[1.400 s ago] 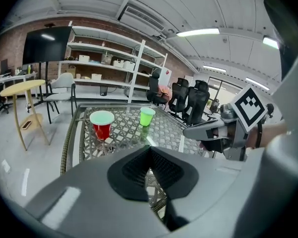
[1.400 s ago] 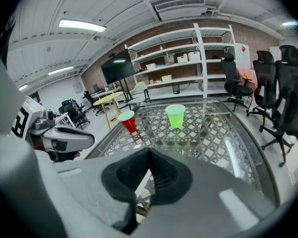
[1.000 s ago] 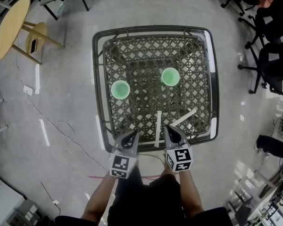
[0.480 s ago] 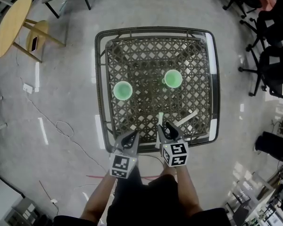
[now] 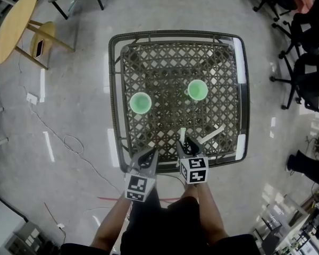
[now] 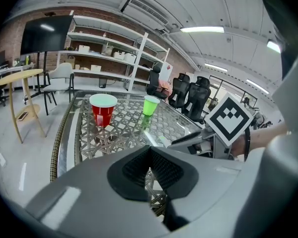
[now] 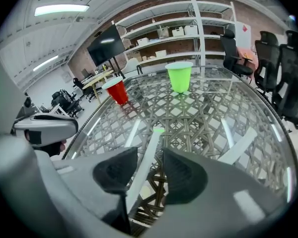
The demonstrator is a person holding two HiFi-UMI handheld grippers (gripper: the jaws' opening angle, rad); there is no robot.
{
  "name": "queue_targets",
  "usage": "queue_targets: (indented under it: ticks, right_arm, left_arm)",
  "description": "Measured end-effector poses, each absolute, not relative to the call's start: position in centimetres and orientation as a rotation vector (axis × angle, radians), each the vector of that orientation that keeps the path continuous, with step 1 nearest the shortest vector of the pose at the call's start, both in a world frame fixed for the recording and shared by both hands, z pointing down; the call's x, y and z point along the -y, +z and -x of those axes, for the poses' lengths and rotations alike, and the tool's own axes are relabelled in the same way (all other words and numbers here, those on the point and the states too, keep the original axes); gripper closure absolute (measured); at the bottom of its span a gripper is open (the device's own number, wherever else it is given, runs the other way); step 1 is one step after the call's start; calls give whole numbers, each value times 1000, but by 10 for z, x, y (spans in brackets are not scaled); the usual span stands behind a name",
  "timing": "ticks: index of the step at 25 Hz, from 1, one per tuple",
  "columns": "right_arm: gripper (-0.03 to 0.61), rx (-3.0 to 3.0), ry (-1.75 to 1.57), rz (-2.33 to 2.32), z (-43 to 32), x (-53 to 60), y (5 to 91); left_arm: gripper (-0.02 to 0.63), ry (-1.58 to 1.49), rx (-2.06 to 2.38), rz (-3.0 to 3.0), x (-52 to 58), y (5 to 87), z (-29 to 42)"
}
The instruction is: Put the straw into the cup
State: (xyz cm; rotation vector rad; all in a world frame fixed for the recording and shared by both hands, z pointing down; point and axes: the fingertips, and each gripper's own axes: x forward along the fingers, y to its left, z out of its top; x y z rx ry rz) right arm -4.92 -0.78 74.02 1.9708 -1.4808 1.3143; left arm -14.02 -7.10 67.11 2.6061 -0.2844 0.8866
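Left gripper: clenched, its jaws pressed together with nothing between them; it hangs over the near edge of the counter, just left of the right gripper.
Right gripper: released, the jaws spread wide after just opening; it tilts down at the near part of the counter.
White straw with a green tip: lies flat on the counter, running away from the person; its near part sits in the gap between the right gripper's jaws, and neither pad presses on it; the green tip pokes out beyond the fingertips.
Second white straw: lies slanted on the counter, just right of the right gripper, apart from the first.
Counter: square glass top over dark woven lattice, with a rounded wicker rim.
Red plastic cup: upright at mid-counter on the left, pale green inside.
Bright green plastic cup: upright, right of the red one and a little farther, well apart from both straws.
Round wooden table: on the floor at far left.
Black office chairs: at far right.
White wall shelves: beyond the counter.
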Motion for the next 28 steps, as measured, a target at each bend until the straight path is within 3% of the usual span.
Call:
queue_targets:
  ticks: [10, 28]
  right_arm:
    - [525, 1456, 1309, -1929, 49, 8, 742]
    - [528, 1692, 1038, -2133, 21, 52, 616]
  left_arm:
    - [607, 878, 303, -2607, 76, 665, 139]
    - [607, 780, 484, -2682, 108, 596, 140]
